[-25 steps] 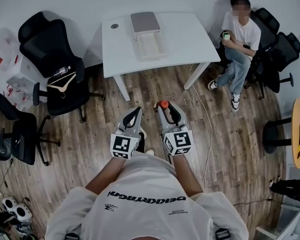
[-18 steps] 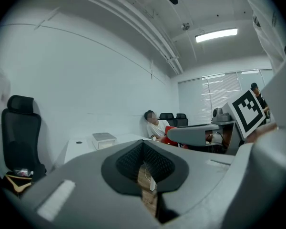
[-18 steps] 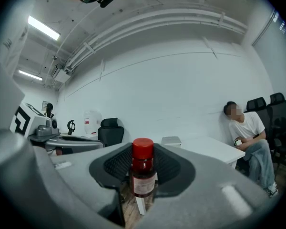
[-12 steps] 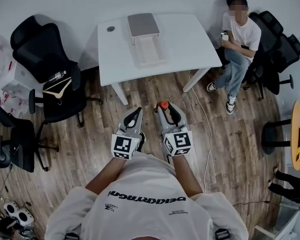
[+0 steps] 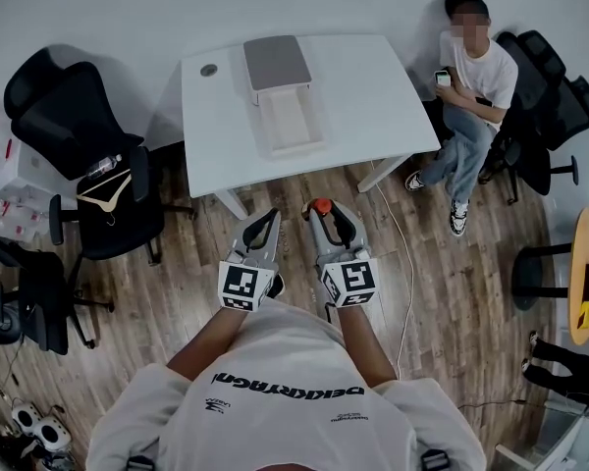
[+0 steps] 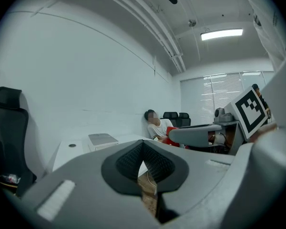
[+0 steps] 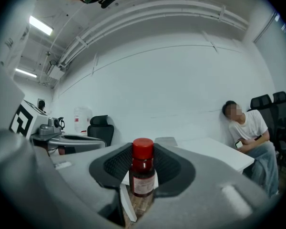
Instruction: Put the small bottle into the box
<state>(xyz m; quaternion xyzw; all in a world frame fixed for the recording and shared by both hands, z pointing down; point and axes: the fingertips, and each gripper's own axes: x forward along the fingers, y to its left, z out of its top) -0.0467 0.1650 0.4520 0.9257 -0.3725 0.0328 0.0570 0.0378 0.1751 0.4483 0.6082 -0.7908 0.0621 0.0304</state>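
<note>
Right gripper view: what is seen between the jaws?

The small bottle is seen upright there, with a red cap on top and a pale label on its dark body. It is clamped from both sides by the black pads of the right gripper.

Is as much given by the head view?

No. Only the red cap is made out there, at the tip of that gripper, which is held in the air over the wooden floor. What is added is the layout. The box is shown well apart from the bottle, lying open on the white worktop, with its grey lid at the far end.

And the left gripper?

In the left gripper view its jaws are seen brought together at the tips, with nothing gripped between them. In the head view it is held just beside the right one, and both are pointed toward the worktop.

What is shown only from above?

A small round disc is seen near the worktop's far left corner. A black chair stands to the left with a hanger lying on it. A seated person at the worktop's right side is caught in all three views.
</note>
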